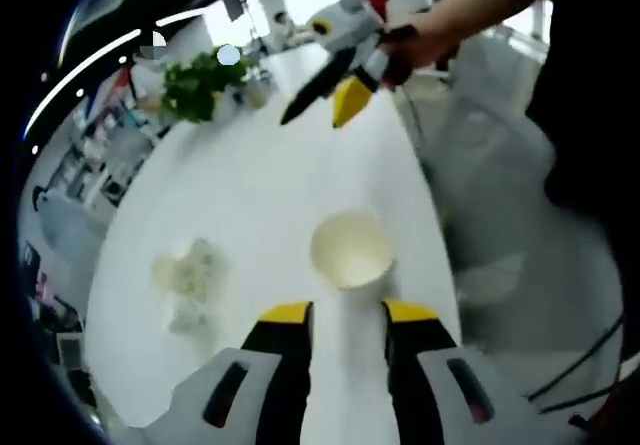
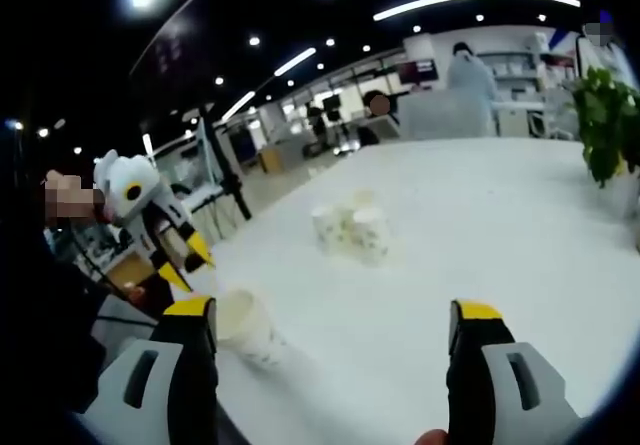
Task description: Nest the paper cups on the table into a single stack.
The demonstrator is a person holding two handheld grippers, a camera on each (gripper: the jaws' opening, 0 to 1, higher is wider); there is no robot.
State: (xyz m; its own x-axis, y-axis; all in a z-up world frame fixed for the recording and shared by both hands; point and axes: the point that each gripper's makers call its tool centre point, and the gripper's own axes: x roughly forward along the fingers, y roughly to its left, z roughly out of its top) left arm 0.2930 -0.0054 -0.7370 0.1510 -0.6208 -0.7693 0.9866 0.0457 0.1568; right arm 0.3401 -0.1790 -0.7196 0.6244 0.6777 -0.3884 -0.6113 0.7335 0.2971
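Observation:
A single white paper cup (image 1: 350, 250) stands on the white table (image 1: 260, 185) with its mouth up, just beyond the tips of my left gripper (image 1: 348, 312), which hangs above it, open and holding nothing. To the cup's left is a cluster of several paper cups (image 1: 190, 275). In the right gripper view the single cup (image 2: 245, 327) sits near the table edge beside the left jaw of my right gripper (image 2: 334, 310), which is open wide and empty. The cup cluster (image 2: 350, 227) is farther out on the table. The right gripper (image 1: 312, 121) is held up over the far end of the table, and the left gripper (image 2: 192, 270) hovers at the left.
A potted green plant (image 1: 205, 83) (image 2: 610, 125) stands at the table's far end. The person's arm (image 1: 470, 15) and dark clothing are along the table's right side. Desks, chairs and people are in the room behind.

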